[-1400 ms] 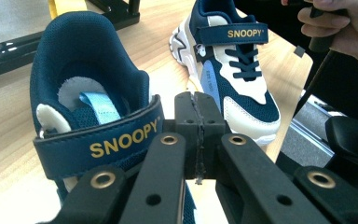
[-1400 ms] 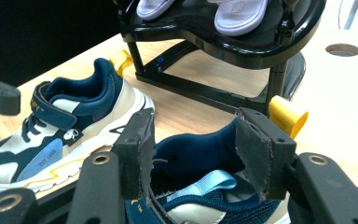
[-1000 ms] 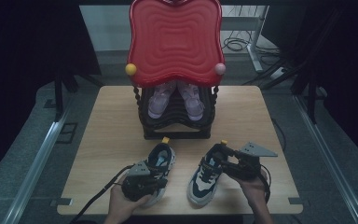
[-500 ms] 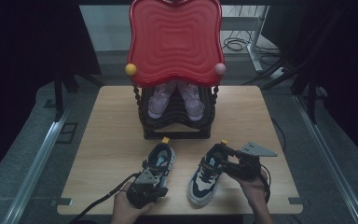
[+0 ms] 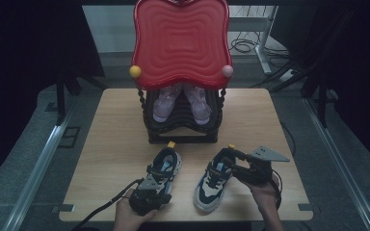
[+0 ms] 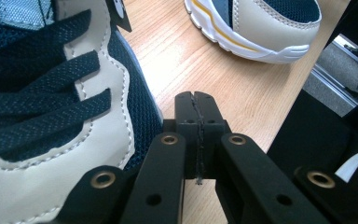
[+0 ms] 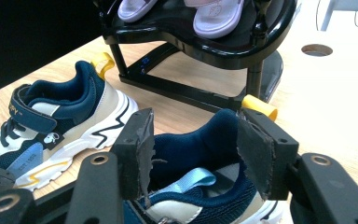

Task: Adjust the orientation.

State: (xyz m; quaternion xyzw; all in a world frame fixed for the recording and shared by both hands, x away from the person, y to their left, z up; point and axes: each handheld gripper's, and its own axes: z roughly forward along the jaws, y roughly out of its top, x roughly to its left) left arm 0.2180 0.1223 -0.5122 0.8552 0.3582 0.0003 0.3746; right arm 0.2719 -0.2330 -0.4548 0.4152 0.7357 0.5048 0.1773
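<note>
Two navy-and-cream sneakers lie on the wooden table, heels toward a shoe rack. My left gripper (image 5: 155, 188) is at the toe end of the left sneaker (image 5: 166, 163), near the table's front edge. In the left gripper view its jaws (image 6: 197, 100) are shut on nothing, just right of that sneaker's laced upper (image 6: 51, 107). My right gripper (image 5: 229, 163) is at the heel of the right sneaker (image 5: 212, 183). In the right gripper view its pads (image 7: 140, 144) press both sides of the navy heel collar (image 7: 193, 140).
A black shoe rack (image 5: 180, 137) with a red wavy top (image 5: 180, 43) stands mid-table behind the sneakers. A pair of pink sneakers (image 5: 180, 103) sits on its shelf. The rack's foot (image 7: 177, 91) is just beyond the held sneaker's yellow heel loop (image 7: 261, 106). The table's front edge (image 5: 183, 216) is near both hands.
My left gripper has drawn back a little along the left sneaker toward the table's front edge. The right gripper and both sneakers have stayed put.
</note>
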